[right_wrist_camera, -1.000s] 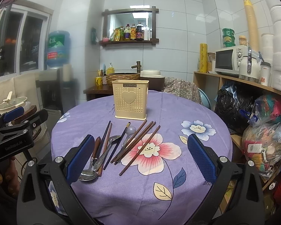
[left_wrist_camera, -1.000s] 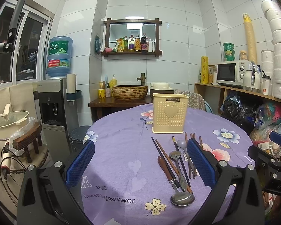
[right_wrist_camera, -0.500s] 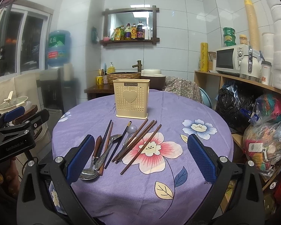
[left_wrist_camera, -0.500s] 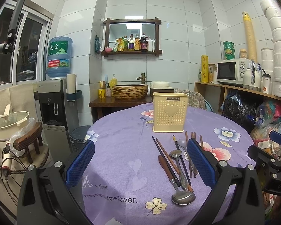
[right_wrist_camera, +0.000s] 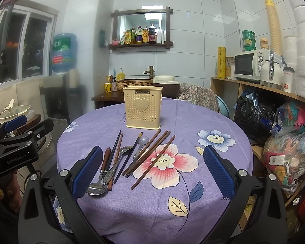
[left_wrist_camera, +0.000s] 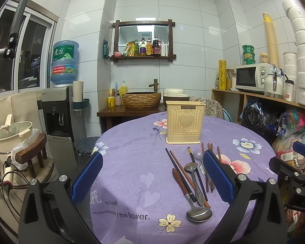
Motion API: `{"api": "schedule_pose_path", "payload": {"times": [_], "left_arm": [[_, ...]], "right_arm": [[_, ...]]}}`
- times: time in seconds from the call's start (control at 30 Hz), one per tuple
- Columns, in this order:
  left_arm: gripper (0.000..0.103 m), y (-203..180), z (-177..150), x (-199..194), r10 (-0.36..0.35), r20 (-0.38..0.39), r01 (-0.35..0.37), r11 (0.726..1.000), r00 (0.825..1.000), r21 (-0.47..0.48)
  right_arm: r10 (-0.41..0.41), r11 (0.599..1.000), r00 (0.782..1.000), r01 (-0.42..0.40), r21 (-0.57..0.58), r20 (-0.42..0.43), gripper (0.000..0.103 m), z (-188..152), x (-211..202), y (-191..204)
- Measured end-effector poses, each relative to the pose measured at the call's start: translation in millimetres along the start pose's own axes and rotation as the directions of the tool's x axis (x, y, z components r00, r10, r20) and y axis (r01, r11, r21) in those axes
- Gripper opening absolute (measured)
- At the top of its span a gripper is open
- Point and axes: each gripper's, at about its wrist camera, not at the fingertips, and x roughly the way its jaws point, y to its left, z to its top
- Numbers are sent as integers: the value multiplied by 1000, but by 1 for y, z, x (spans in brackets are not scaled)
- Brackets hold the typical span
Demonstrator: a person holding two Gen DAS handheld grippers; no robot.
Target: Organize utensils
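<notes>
A cream perforated utensil holder (left_wrist_camera: pixel 185 122) with a heart on its front stands upright on the round purple floral tablecloth (left_wrist_camera: pixel 132 158); it also shows in the right wrist view (right_wrist_camera: pixel 142 109). In front of it lie loose utensils: a big metal spoon (left_wrist_camera: pixel 198 215), brown chopsticks (right_wrist_camera: pixel 152 154), dark chopsticks (right_wrist_camera: pixel 116 150) and a small ladle spoon (right_wrist_camera: pixel 143 140). My left gripper (left_wrist_camera: pixel 152 180) is open and empty, above the table's near left. My right gripper (right_wrist_camera: pixel 152 171) is open and empty, above the near end of the utensils.
A water dispenser (left_wrist_camera: pixel 59 109) and a pot (left_wrist_camera: pixel 12 134) on a stool stand at the left. A wooden stand with a woven basin (left_wrist_camera: pixel 141 99) is behind the table. Shelves with a microwave (left_wrist_camera: pixel 252 77) and bags (right_wrist_camera: pixel 290 142) fill the right.
Both views have shifted very slightly; the holder and utensils lie where they were. Both grippers stay open.
</notes>
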Motion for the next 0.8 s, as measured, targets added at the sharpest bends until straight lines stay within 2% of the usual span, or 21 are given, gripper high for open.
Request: {"api": "schedule_pose_path", "payload": {"times": [0.8], "left_arm": [[98,1,0,-1,11,-14,-11,1000,1000,4]], "right_arm": [[9,1000,1000,-9,6,-16,98,-2,2,1]]}}
